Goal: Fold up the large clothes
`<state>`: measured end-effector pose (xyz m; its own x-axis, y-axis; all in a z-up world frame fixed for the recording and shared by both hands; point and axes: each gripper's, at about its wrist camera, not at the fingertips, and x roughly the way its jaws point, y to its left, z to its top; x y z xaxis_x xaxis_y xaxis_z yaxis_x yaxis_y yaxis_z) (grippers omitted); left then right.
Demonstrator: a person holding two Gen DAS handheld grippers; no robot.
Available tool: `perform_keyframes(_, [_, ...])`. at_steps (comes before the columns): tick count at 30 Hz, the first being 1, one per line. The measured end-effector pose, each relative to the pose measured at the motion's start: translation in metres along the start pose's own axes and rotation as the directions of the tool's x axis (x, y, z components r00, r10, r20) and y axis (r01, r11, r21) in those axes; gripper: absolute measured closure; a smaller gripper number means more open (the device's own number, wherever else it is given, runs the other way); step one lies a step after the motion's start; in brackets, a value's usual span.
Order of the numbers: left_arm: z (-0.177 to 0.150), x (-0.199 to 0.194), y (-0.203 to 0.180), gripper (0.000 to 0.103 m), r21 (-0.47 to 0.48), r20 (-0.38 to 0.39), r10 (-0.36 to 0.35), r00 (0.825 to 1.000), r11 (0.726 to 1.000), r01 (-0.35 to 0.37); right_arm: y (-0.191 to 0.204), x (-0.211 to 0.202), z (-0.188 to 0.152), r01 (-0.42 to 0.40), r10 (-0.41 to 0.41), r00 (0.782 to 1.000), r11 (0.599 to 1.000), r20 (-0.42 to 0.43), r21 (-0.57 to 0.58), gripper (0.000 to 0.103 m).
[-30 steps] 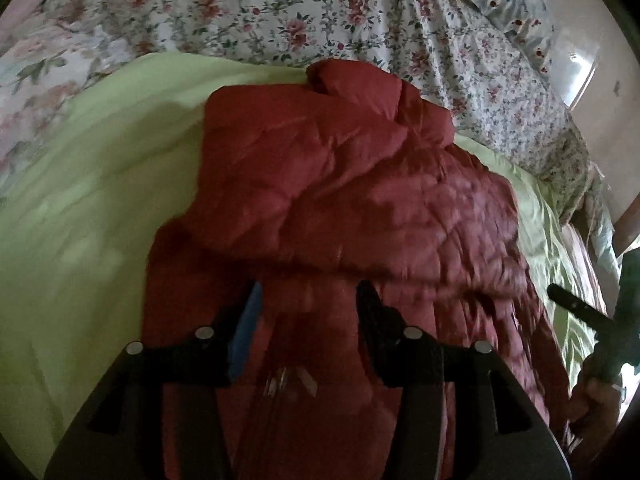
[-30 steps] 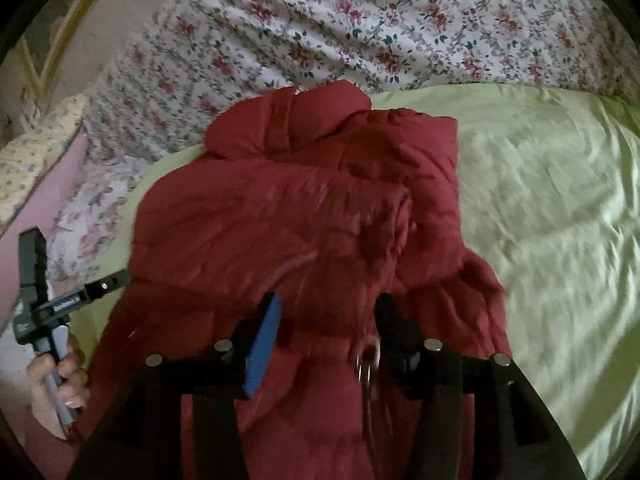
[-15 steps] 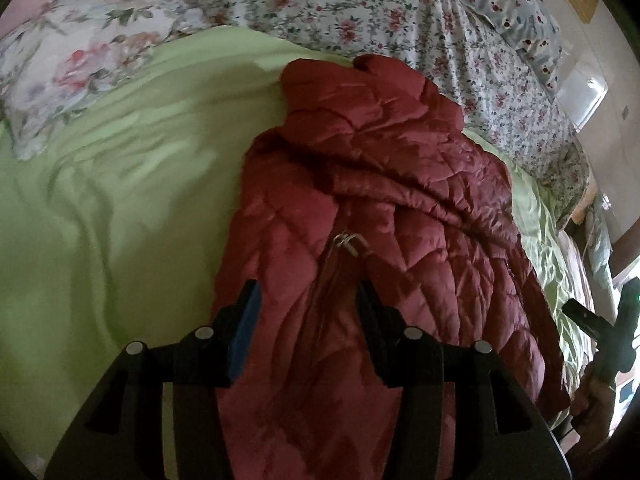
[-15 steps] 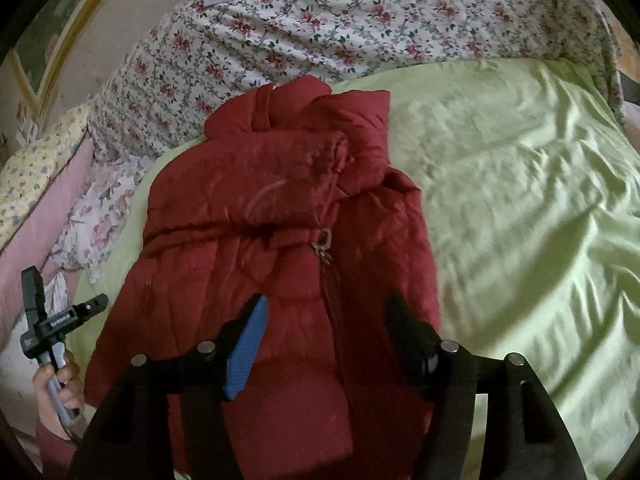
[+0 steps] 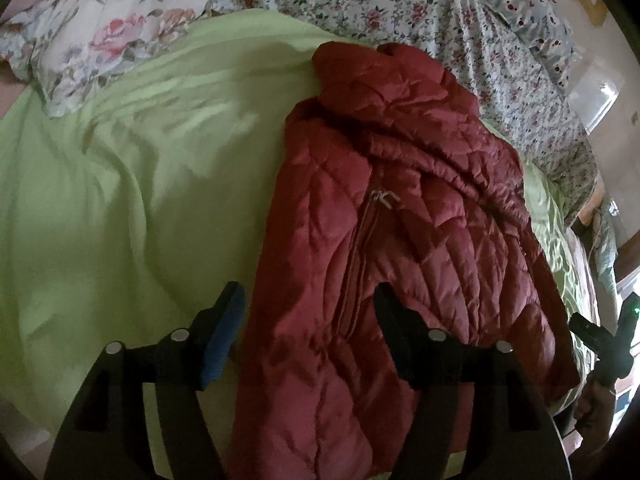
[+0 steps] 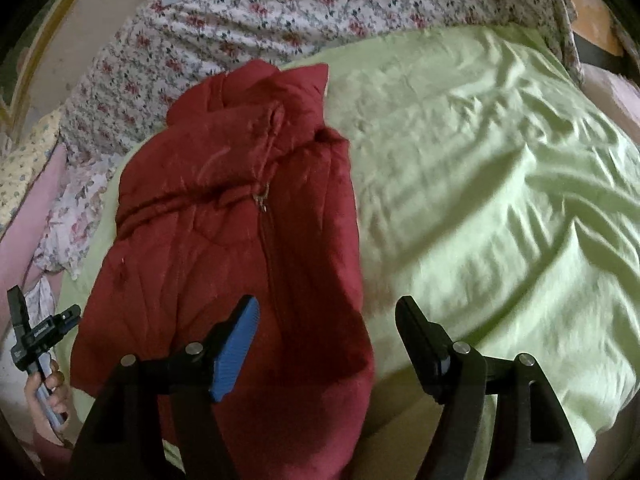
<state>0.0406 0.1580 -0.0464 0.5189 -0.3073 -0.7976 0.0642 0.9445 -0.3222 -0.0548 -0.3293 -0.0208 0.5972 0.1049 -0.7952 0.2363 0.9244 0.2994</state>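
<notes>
A dark red quilted jacket (image 5: 400,240) lies zipped on the light green bedspread (image 5: 120,200), collar toward the floral cover, one sleeve folded across the chest. It also shows in the right wrist view (image 6: 224,240). My left gripper (image 5: 308,312) is open and empty above the jacket's lower hem. My right gripper (image 6: 328,324) is open and empty above the hem's right edge. Each gripper shows small at the edge of the other's view: the right one (image 5: 600,340), the left one (image 6: 36,332).
A floral cover (image 6: 280,12) lies beyond the jacket's collar. A floral pillow (image 5: 92,36) sits at the far left. The green bedspread (image 6: 500,200) spreads wide to the jacket's right. The bed's near edge runs just below both grippers.
Both grippers have drawn back and up from the jacket, which now lies farther off. The jacket's zip pull, near the fingers before, now lies mid-chest.
</notes>
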Motion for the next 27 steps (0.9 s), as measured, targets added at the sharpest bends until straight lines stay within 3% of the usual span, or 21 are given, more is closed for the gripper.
perform_keyframes(8, [-0.017,0.002,0.008,0.03,0.004,-0.046,0.004,0.999,1.0,-0.004,0.006,0.021,-0.022,-0.004,0.002,0.994,1.0,-0.107,-0.017,0.03])
perform_keyframes(14, [-0.037,0.002,0.014,0.03,-0.013,-0.099,-0.05,0.994,0.999,0.049,0.017,0.022,-0.037,-0.041,0.029,0.987,0.997,-0.156,-0.071,0.03])
perform_keyframes(21, [-0.055,0.0,-0.004,0.031,0.072,-0.126,-0.065,0.99,0.995,0.075,0.017,0.018,-0.046,-0.065,0.046,0.981,0.993,-0.186,-0.102,0.037])
perform_keyframes(24, [-0.057,0.0,-0.011,0.043,0.095,-0.133,-0.08,0.988,0.991,0.093,0.018,0.017,-0.047,-0.076,0.056,0.98,0.992,-0.191,-0.101,0.04])
perform_keyframes(27, [-0.058,0.0,-0.016,0.045,0.116,-0.136,-0.082,0.987,0.988,0.098,0.015,0.016,-0.047,-0.094,0.075,0.978,0.992,-0.197,-0.089,0.042])
